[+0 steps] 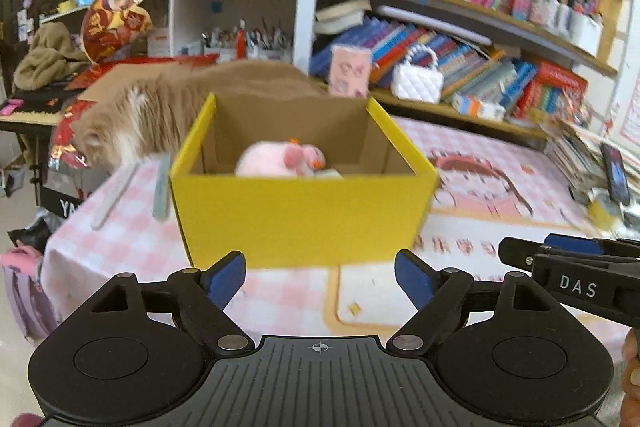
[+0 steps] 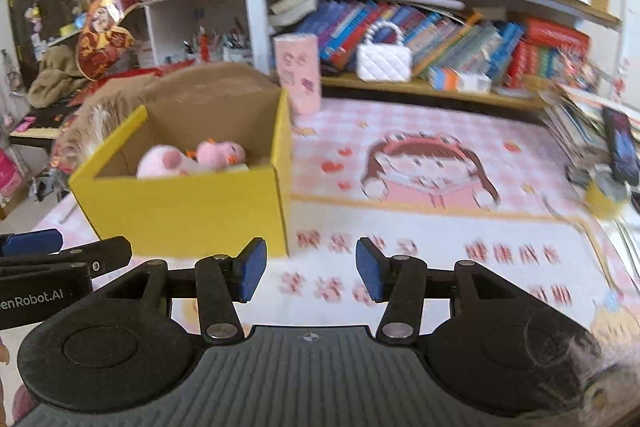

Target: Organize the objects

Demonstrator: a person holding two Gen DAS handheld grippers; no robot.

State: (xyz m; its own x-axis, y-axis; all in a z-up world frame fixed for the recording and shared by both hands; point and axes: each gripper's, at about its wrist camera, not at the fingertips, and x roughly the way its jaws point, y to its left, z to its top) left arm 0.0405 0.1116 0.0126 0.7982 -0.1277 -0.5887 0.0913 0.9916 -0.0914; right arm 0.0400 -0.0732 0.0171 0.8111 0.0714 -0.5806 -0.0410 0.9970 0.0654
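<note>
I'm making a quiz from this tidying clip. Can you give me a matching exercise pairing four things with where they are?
Things:
1. pink plush toy
2. white quilted handbag
3. cat
4. phone

Places:
A. behind the yellow box
B. on the lower bookshelf
C. propped at the table's right edge
D. inside the yellow box

Pairs: 1-D, 2-B, 3-A, 4-C

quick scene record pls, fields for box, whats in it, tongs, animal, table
box: yellow cardboard box, open top, on the table
contents: pink plush toy inside
left tongs: open, empty, facing the box
right tongs: open, empty, box ahead to their left
animal: fluffy orange and white cat behind the box
table: pink checked cloth with a cartoon print
</note>
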